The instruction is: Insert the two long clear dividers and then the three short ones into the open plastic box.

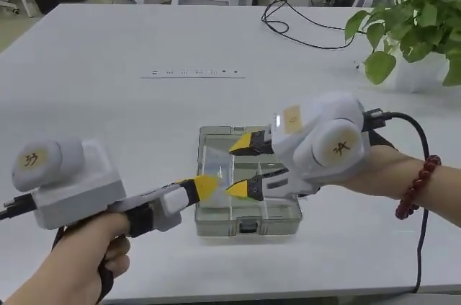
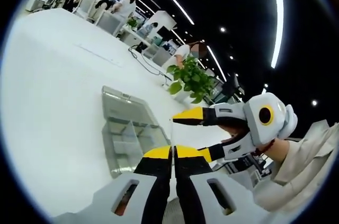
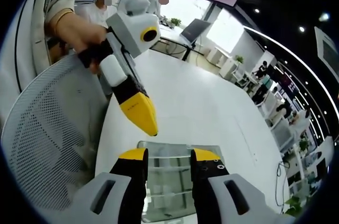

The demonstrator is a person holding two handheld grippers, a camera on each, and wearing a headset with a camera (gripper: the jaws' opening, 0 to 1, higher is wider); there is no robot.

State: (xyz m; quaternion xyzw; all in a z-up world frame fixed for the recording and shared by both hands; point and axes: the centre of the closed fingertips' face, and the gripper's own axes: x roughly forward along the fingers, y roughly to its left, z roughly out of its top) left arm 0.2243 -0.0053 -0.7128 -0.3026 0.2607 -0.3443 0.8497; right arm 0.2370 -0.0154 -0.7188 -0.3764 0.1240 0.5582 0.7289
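The clear plastic box [image 1: 248, 229] lies open near the table's front edge, its lid flat behind it and partitions standing inside; it also appears below the jaws as the box [image 2: 127, 128] and between the right jaws as the box [image 3: 169, 173]. My left gripper [image 1: 207, 186] hovers over the box's left part, shut on what looks like a thin clear divider [image 2: 170, 134], seen edge-on. My right gripper [image 1: 242, 166] hangs open over the box from the right, its tips close to the left gripper [image 3: 148, 123]. Nothing sits between the right gripper's jaws [image 3: 168, 155].
A potted plant [image 1: 418, 24] stands at the back right beside a looping black cable [image 1: 302, 27]. A pale strip [image 1: 191, 73] lies mid-table. White chairs line the far edge. A mesh chair back [image 3: 47, 128] is near the person.
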